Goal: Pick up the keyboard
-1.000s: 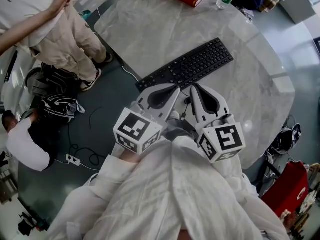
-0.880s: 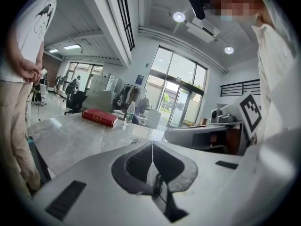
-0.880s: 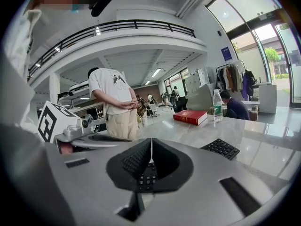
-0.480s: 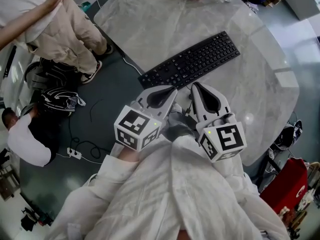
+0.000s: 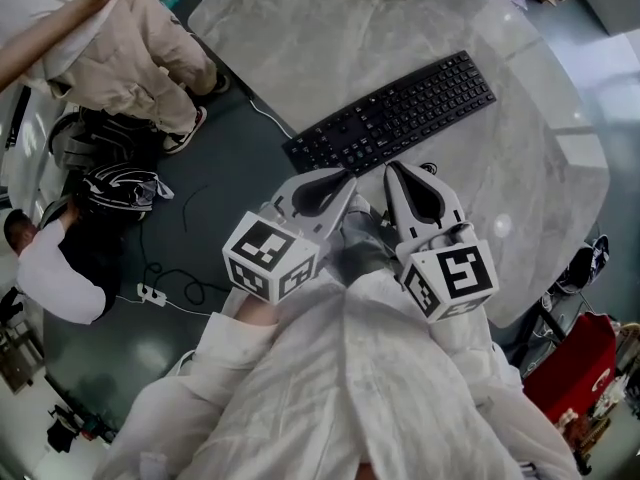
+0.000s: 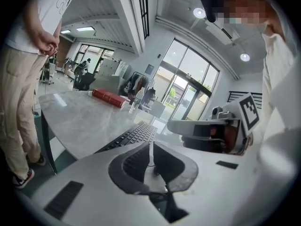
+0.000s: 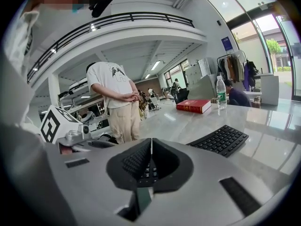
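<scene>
Black keyboard (image 5: 390, 113) lies flat and diagonal on the tabletop (image 5: 300, 38), its left end at the rounded edge nearest the person. Nothing grips it.

Left gripper (image 5: 340, 180) and right gripper (image 5: 397, 173) sit side by side just beside the keyboard's near long edge. Whether they touch it cannot be told. Both pairs of jaws are pressed together and empty.

Gripper views only: a red book (image 7: 194, 106) and a water bottle (image 7: 221, 92) stand well beyond the keyboard.

Head view only: a cable trails off the keyboard's left end to the dark floor (image 5: 230, 178), and a power strip (image 5: 150, 293) lies there.

Tabletop is pale grey marble, glossy. A person in beige trousers (image 5: 130, 48) stands at the table's left. The room has tall glass windows and a railed mezzanine.
</scene>
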Demonstrator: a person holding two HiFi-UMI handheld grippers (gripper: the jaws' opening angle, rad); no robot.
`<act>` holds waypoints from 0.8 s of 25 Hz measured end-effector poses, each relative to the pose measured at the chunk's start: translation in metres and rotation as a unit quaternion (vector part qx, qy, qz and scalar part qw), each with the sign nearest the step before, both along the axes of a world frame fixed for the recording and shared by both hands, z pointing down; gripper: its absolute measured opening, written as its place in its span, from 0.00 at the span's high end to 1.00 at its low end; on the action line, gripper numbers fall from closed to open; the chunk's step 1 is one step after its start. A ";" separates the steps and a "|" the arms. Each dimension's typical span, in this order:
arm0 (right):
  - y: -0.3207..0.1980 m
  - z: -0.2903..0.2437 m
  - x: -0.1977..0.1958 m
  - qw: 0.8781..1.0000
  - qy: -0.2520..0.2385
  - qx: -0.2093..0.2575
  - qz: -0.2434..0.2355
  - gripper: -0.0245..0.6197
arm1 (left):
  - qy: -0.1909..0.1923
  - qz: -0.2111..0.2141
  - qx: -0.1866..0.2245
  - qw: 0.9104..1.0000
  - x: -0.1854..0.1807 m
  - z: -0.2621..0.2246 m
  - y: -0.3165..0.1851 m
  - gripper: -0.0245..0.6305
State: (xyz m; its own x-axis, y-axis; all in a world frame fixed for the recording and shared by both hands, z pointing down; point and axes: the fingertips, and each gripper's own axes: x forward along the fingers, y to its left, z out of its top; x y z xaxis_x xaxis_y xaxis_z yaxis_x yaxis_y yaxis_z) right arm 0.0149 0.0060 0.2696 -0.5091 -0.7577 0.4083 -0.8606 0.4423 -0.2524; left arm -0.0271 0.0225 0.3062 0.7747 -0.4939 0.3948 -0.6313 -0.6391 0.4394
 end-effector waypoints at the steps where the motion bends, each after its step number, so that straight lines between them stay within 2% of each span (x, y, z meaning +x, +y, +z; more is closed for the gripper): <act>1: -0.001 0.001 0.000 1.000 0.000 -0.001 -0.001 0.91 | 0.001 -0.003 -0.001 1.000 0.000 0.001 -0.001 0.94; 7: -0.003 0.014 -0.003 1.000 0.013 -0.007 -0.012 0.91 | 0.009 -0.020 -0.008 1.000 -0.010 0.012 -0.006 0.94; 20: -0.005 0.037 -0.010 0.999 0.010 -0.031 -0.014 0.91 | 0.004 -0.026 -0.025 0.999 -0.019 0.030 -0.012 0.93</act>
